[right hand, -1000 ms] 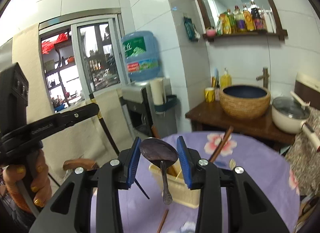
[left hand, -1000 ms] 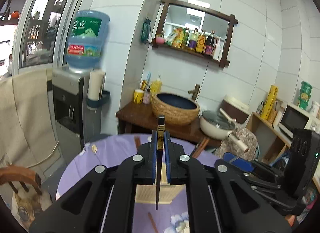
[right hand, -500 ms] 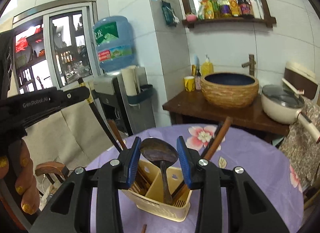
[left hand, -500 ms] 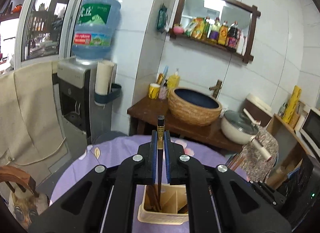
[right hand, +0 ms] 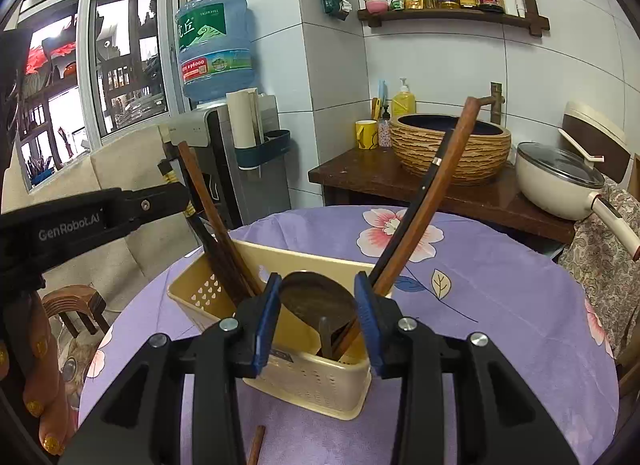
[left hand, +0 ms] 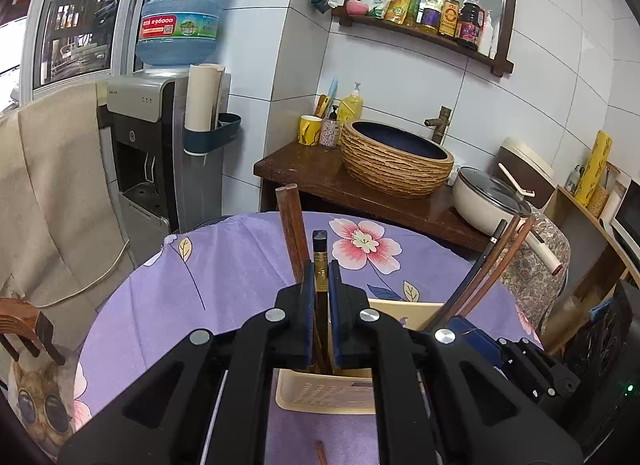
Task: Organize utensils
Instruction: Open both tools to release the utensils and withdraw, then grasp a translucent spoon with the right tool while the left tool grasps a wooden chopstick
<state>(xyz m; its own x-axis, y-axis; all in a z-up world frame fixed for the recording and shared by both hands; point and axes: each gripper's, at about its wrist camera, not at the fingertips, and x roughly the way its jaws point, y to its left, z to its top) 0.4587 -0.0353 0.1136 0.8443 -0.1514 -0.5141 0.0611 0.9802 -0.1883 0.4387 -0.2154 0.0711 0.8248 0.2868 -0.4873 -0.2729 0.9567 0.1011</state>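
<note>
- left gripper (left hand: 319,297) is clamped on a dark chopstick (left hand: 320,261), long axis near upright, tip already down in the cream utensil caddy (right hand: 304,377) at its 6 o'clock
- right gripper (right hand: 316,317) is pinched on the bowl of a dark spoon (right hand: 316,301), handle hanging into the caddy's right compartment, beside two chopsticks leaning toward 1 o'clock
- both look ready to drop, left seems nearer

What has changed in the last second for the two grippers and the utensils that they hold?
Both grippers came down to the cream utensil holder. The left gripper lowered its black chopstick into the compartment with the brown chopsticks. The right gripper lowered the dark spoon, handle first, into the holder. Neither grip changed: both stay shut on their utensils. The holder itself did not visibly move.
</note>
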